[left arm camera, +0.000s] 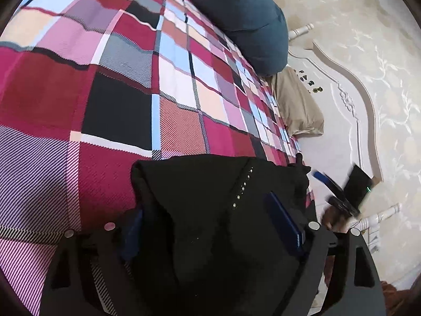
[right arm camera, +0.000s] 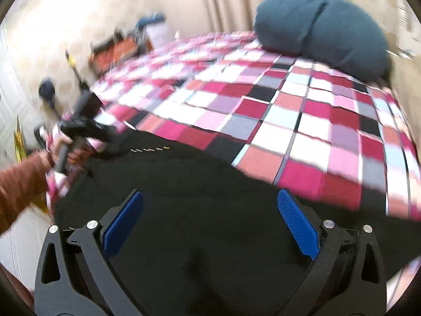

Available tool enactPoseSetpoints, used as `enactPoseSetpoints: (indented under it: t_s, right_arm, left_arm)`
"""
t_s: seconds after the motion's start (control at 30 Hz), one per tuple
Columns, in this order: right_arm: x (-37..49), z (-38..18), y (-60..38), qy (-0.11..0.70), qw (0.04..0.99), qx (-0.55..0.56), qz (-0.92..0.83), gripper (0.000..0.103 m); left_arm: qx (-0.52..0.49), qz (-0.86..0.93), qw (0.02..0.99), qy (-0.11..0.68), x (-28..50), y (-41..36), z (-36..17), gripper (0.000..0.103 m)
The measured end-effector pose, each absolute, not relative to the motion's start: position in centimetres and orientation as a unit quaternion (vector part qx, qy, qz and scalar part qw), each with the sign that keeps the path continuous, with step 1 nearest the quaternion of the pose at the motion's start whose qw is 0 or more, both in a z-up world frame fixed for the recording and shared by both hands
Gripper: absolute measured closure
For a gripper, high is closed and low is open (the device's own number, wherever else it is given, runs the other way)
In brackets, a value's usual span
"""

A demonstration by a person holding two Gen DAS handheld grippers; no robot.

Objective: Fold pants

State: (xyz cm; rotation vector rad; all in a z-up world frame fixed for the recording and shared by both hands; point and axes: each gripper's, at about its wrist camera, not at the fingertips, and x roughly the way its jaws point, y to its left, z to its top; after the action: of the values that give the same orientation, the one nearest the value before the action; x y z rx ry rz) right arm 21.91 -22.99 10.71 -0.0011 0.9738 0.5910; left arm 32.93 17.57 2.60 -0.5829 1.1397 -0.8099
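Black pants [left arm camera: 200, 210] with a row of small studs lie on the plaid bedspread [left arm camera: 118, 92]. My left gripper [left arm camera: 210, 223] is wide open, its blue pads on both sides of the pants' end, with cloth lying over and between them. In the right wrist view the pants [right arm camera: 184, 179] spread under my right gripper [right arm camera: 210, 223], which is open with blue pads [right arm camera: 297, 226] apart just above the cloth. The left gripper also shows in the right wrist view [right arm camera: 79, 129] at the pants' far left end, held by a hand. The right gripper shows in the left wrist view [left arm camera: 339, 192], blurred.
A dark teal cushion [left arm camera: 247, 23] and a beige pillow [left arm camera: 297, 105] lie by the white headboard [left arm camera: 342, 110]. In the right wrist view the cushion [right arm camera: 323, 29] sits at the bed's far corner, before curtains. Clutter [right arm camera: 118, 50] lies on the floor at the left.
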Motion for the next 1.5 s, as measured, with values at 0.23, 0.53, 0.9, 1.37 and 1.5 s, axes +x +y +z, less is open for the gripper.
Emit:
enactPoseSetpoints:
  t_s: [0.23, 0.53, 0.9, 1.37, 1.5]
  right_arm:
    - [28.9, 4.6, -20.4, 0.547, 0.764, -0.037, 0.341, 0.016]
    - [27.4, 4.5, -19.2, 0.563, 0.747, -0.097, 0.34, 0.096]
    - [14.3, 14.0, -17.9, 0.395, 0.853, -0.189, 0.283, 0.096]
    - [-3.4, 8.1, -16.1, 0.39, 0.865, -0.207, 0.238, 0.086]
    - [-5.1, 6.1, -16.0, 0.415, 0.861, -0.186, 0.229, 0.049]
  left_arm:
    - [-0.227, -0.319, 0.744, 0.541, 33.4, 17.1, 2.7, 0.061]
    - [-0.236, -0.308, 0.744, 0.544, 33.9, 17.8, 2.0, 0.093]
    - [-0.247, -0.396, 0.775, 0.425, 26.5, 19.3, 9.9, 0.093]
    - [-0.308, -0.39, 0.754, 0.43, 9.7, 21.5, 4.6, 0.068]
    - [-0.318, -0.353, 0.752, 0.457, 6.9, 22.0, 1.8, 0.055]
